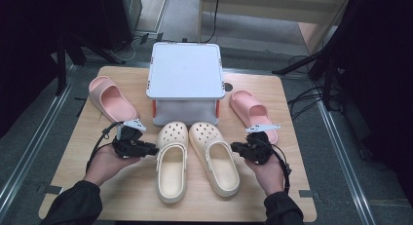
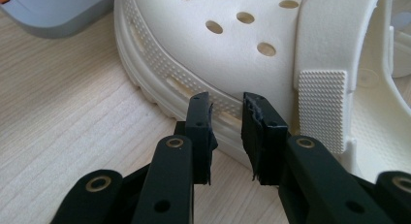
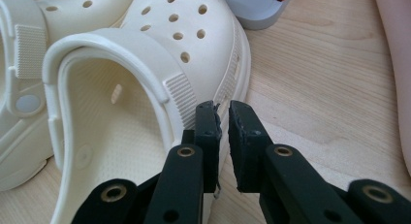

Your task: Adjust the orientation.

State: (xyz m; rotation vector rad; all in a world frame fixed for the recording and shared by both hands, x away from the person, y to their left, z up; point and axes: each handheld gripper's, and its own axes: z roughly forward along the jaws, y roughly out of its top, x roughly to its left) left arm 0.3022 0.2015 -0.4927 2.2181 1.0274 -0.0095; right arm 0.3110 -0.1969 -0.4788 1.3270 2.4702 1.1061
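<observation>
Cream clogs [image 1: 197, 159] side by side at frame centre, toes up-frame toward grey box [image 1: 185, 71]; left gripper [image 1: 152, 149] at left clog's outer sole edge, right gripper [image 1: 235, 147] at right clog's, both nearly closed, gripping nothing.

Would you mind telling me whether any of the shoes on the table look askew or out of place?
The pink slides are split up: one lies left of the grey stand, the other right. The cream clogs sit paired, toes towards it.
</observation>
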